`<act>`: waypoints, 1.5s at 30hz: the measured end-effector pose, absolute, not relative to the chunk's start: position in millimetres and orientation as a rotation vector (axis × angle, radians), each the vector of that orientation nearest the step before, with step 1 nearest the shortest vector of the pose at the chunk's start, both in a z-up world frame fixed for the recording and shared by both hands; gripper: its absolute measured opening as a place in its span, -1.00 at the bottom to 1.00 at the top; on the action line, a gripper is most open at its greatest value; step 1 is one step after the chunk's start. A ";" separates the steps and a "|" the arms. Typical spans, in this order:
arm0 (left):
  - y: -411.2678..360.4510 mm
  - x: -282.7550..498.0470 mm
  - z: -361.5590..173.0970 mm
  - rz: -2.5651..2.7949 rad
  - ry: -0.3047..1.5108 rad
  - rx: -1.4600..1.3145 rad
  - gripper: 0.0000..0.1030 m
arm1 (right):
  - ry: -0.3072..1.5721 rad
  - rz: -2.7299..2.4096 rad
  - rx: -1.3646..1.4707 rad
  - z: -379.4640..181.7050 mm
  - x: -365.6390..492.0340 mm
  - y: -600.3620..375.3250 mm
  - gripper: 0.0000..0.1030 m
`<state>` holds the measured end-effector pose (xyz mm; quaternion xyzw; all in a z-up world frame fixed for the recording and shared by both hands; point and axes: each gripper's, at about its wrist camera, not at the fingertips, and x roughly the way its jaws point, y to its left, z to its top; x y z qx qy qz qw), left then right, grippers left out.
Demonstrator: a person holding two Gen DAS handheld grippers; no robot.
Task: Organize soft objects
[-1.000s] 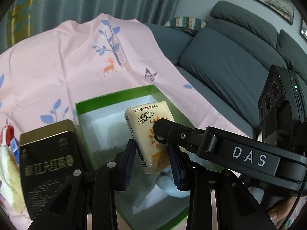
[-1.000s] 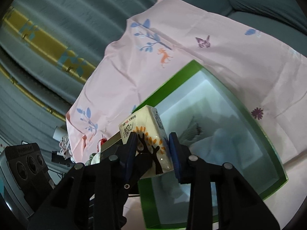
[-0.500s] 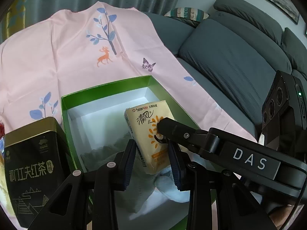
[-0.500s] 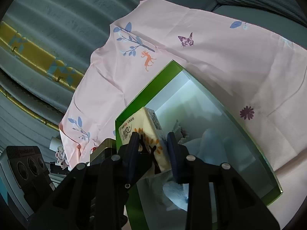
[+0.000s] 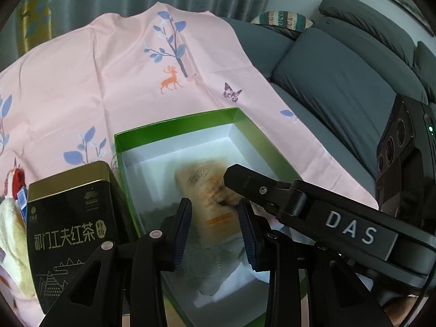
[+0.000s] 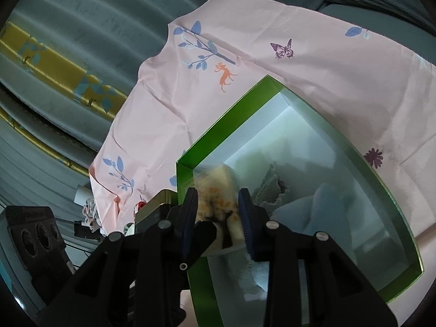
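A yellow tissue pack [image 5: 207,190] is motion-blurred over the open green box [image 5: 174,125] while both grippers look sharp, so it is loose and moving. In the right wrist view the tissue pack [image 6: 218,190] sits between the pads of my right gripper [image 6: 216,212], whose jaws are opening. My left gripper [image 5: 215,226] stands partly apart, its pads not pressing the pack. Below the right gripper, a finger [image 6: 203,234] of the left one shows. A grey-green cloth [image 5: 218,261] and a light blue cloth [image 6: 321,209] lie inside the box [image 6: 226,111].
The box rests on a pink printed sheet [image 5: 109,68]. A black tea tin [image 5: 73,218] stands against the box's left wall, with a cream fluffy item [image 5: 11,239] beside it. A grey sofa [image 5: 340,81] runs along the right, and curtains [image 6: 68,27] hang behind.
The tissue pack was sharp and upright between the fingers; now it is blurred and sits lower over the box. Both hands have stayed close to where they were.
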<state>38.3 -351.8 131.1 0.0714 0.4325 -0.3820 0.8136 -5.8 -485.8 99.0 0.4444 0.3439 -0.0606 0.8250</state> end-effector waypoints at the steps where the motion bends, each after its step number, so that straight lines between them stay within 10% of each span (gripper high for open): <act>1: -350.7 37.1 132.1 -0.824 0.925 0.146 -0.32 | 0.732 -0.135 0.935 100.6 -5.8 -485.3 -0.38; 20: -208.0 -10.5 176.8 -0.772 0.820 0.006 0.49 | 0.630 -0.145 0.740 154.2 -20.7 -425.1 0.84; 45: 44.5 -13.3 100.5 -0.321 0.871 -0.243 0.51 | 0.683 0.025 0.359 166.6 15.0 -231.4 0.96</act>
